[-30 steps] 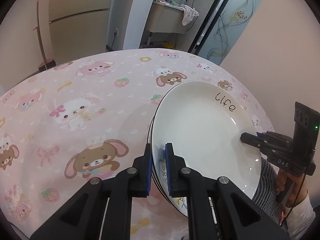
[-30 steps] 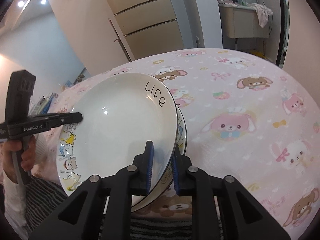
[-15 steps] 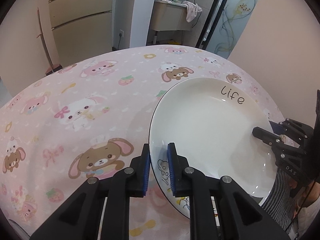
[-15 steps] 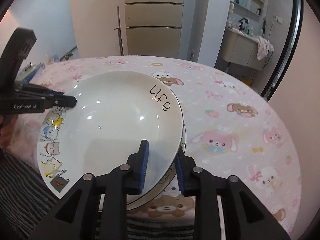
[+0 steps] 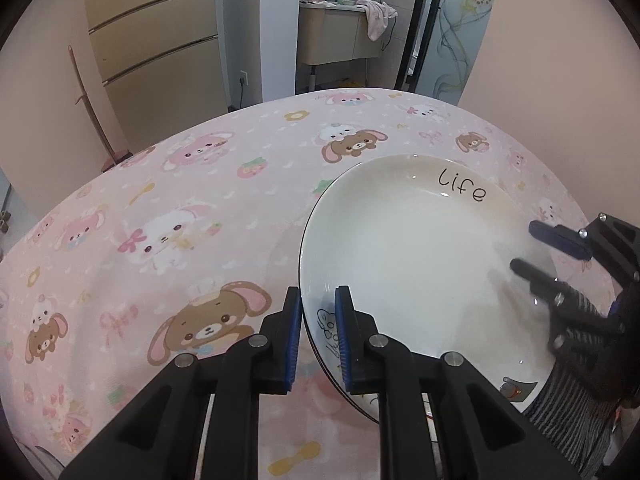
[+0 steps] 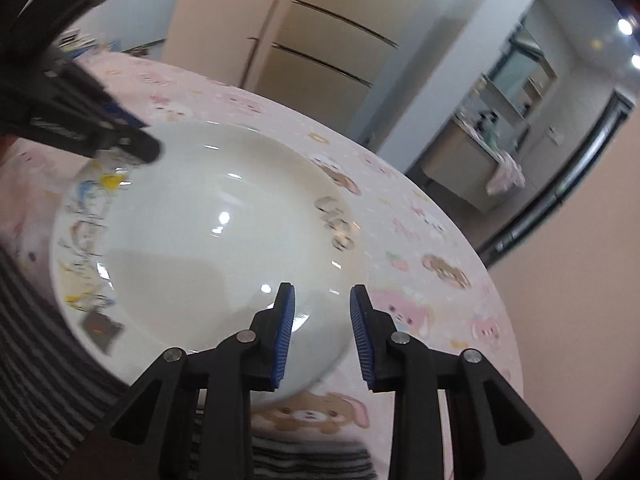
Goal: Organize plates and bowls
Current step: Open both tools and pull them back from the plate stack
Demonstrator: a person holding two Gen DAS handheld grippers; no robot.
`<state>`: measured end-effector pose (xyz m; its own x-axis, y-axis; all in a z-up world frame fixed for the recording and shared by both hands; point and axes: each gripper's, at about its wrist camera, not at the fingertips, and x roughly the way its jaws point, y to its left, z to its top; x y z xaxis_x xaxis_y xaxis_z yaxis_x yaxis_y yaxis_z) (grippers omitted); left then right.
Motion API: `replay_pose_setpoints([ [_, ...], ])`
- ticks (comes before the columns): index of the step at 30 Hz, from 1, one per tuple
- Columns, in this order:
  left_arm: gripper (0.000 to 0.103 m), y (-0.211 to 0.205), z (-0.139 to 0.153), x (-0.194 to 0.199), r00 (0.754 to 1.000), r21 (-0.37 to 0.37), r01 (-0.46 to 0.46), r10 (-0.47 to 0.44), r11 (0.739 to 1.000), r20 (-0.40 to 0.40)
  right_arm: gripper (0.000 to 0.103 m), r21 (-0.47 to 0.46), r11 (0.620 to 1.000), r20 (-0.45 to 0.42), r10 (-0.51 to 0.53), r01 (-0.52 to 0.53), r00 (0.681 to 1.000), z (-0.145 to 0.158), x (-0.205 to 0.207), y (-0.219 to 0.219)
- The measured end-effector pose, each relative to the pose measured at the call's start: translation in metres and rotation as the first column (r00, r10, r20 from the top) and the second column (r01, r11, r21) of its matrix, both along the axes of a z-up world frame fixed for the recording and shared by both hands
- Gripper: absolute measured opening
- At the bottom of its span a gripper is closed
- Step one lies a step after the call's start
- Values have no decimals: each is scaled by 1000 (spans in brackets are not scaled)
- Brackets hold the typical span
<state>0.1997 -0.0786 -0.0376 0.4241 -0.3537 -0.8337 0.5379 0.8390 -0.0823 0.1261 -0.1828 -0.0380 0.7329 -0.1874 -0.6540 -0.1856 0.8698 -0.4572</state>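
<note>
The white "life" plate (image 5: 408, 264) sits atop a cartoon-printed plate (image 5: 332, 332) on the pink tabletop (image 5: 160, 216), the stack at the tabletop's near edge by the person's striped sleeve (image 5: 576, 408). The left gripper (image 5: 317, 336) straddles the stack's rim with its blue pads slightly apart, having just been opening, the rim between them but not visibly pinched. The right gripper (image 6: 322, 334) has also just been opening; its pads stand clear of the plate's opposite rim, which lies in the gap.

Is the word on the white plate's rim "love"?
No: in the left wrist view the white plate has "life" handwritten in black on its far rim.
</note>
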Motion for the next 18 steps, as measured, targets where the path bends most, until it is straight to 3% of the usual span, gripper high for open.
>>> replay_pose_setpoints([
  [2, 16, 2, 0, 1, 1000, -18, -4, 4, 1000, -4, 27, -61, 998, 14, 24, -23, 1000, -2, 0, 14],
  [4, 16, 6, 4, 2, 1000, -44, -10, 10, 999, 4, 31, -63, 998, 27, 26, -24, 999, -2, 0, 16],
  [6, 20, 11, 12, 2, 1000, -81, -22, 23, 996, 16, 53, -33, 999, 49, 13, -11, 999, 3, -3, 11],
  [7, 25, 14, 17, 2, 1000, -115, -18, 20, 993, 16, 75, -13, 1000, 71, 7, -6, 997, 6, -6, 7],
  [8, 41, 18, 24, 1, 1000, -156, -3, 4, 988, 8, 93, 12, 1000, 98, 5, -7, 995, 12, -9, 3],
  [9, 71, 19, 29, 0, 1000, -178, 6, -4, 984, 10, 96, 40, 999, 128, 8, -14, 992, 19, -15, -1],
  [11, 101, 24, 51, -12, 996, -199, 10, 9, 980, 92, 97, 70, 997, 169, 20, -32, 985, 27, -21, -5],
  [14, 103, 29, 85, -35, 975, -185, 13, 28, 983, 220, 100, 96, 993, 198, 53, -73, 979, 42, -31, -4],
  [18, 103, 37, 130, -83, 903, -161, -29, 95, 987, 419, 103, 145, 980, 258, 95, -136, 962, 62, -43, -3],
])
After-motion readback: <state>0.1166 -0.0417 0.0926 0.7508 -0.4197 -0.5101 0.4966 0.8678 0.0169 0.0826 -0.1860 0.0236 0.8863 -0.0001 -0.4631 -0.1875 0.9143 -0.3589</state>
